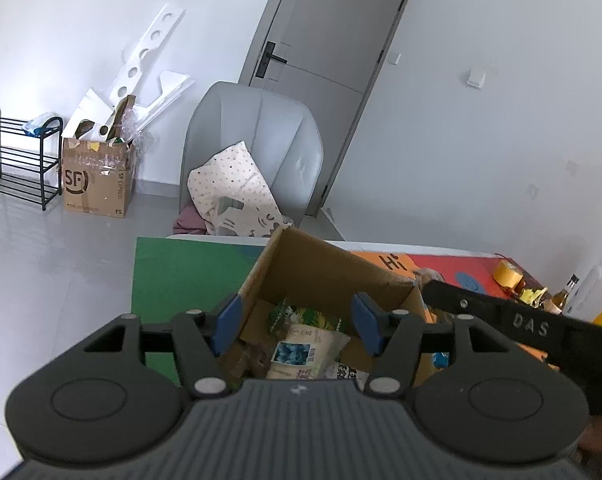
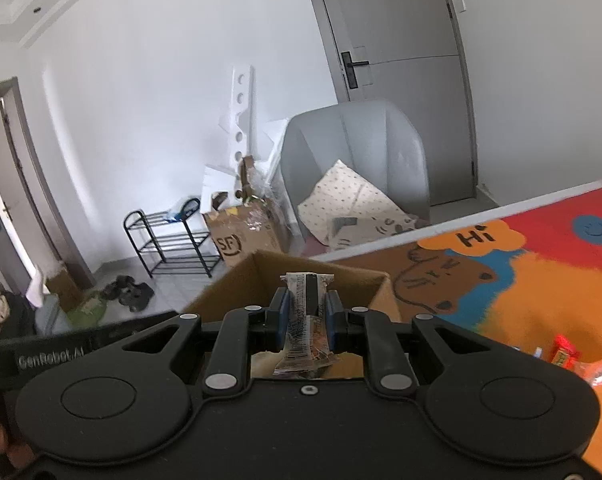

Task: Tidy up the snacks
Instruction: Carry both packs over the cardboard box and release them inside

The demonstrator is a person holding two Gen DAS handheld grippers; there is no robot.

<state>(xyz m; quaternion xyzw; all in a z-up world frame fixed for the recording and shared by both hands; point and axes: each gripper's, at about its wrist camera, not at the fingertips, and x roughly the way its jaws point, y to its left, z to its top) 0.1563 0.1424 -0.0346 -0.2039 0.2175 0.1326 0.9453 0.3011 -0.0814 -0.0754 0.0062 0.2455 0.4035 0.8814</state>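
Note:
An open cardboard box (image 1: 313, 268) stands on the colourful mat. Inside lie several snack packets, among them a green one (image 1: 305, 316) and a beige one with a blue picture (image 1: 301, 354). My left gripper (image 1: 297, 322) is open and empty, just above the box opening. My right gripper (image 2: 305, 316) is shut on a silvery snack bar wrapper (image 2: 305, 320) and holds it upright over the same box (image 2: 261, 280). The right gripper's body also shows at the right of the left wrist view (image 1: 521, 320).
Red snack packets (image 2: 565, 354) lie on the mat (image 2: 541, 280) at the right. A tape roll (image 1: 507, 274) and a bottle (image 1: 567, 292) stand at the mat's far right. A grey chair (image 1: 257, 148) with a pillow stands behind the table.

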